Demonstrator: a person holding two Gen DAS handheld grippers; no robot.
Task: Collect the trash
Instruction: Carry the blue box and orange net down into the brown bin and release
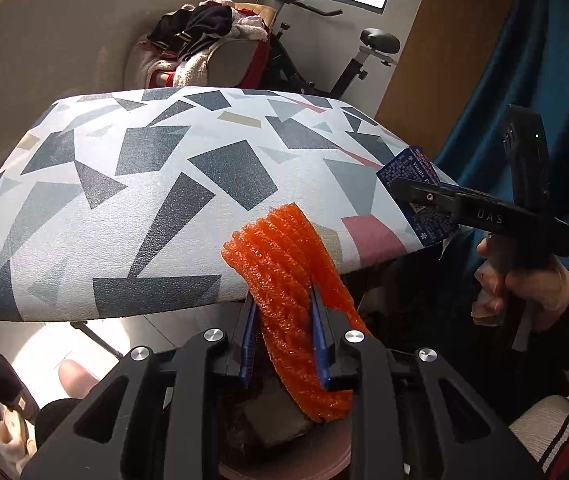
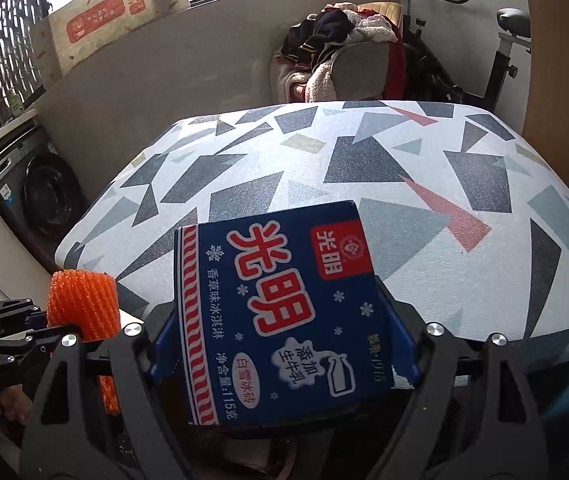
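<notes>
My left gripper (image 1: pixel 284 320) is shut on an orange foam net sleeve (image 1: pixel 284 264), held at the near edge of the patterned table (image 1: pixel 124 184). The sleeve also shows at the left of the right wrist view (image 2: pixel 82 304). My right gripper (image 2: pixel 284 320) is shut on a blue ice cream carton (image 2: pixel 280 312) with red and white print, held at the table's near edge. In the left wrist view the right gripper (image 1: pixel 416 196) and the carton (image 1: pixel 412 172) are at the table's right corner. Below the left gripper a round bin (image 1: pixel 284 468) with dark contents shows partly.
The table top (image 2: pixel 404 184) has grey, blue and pink shapes. Behind it stand a chair heaped with clothes (image 1: pixel 204 40) and an exercise bike (image 1: pixel 348 60). A washing machine (image 2: pixel 44 192) is at the left. A blue curtain (image 1: pixel 524 80) hangs at the right. A slipper (image 1: pixel 0 392) lies on the floor.
</notes>
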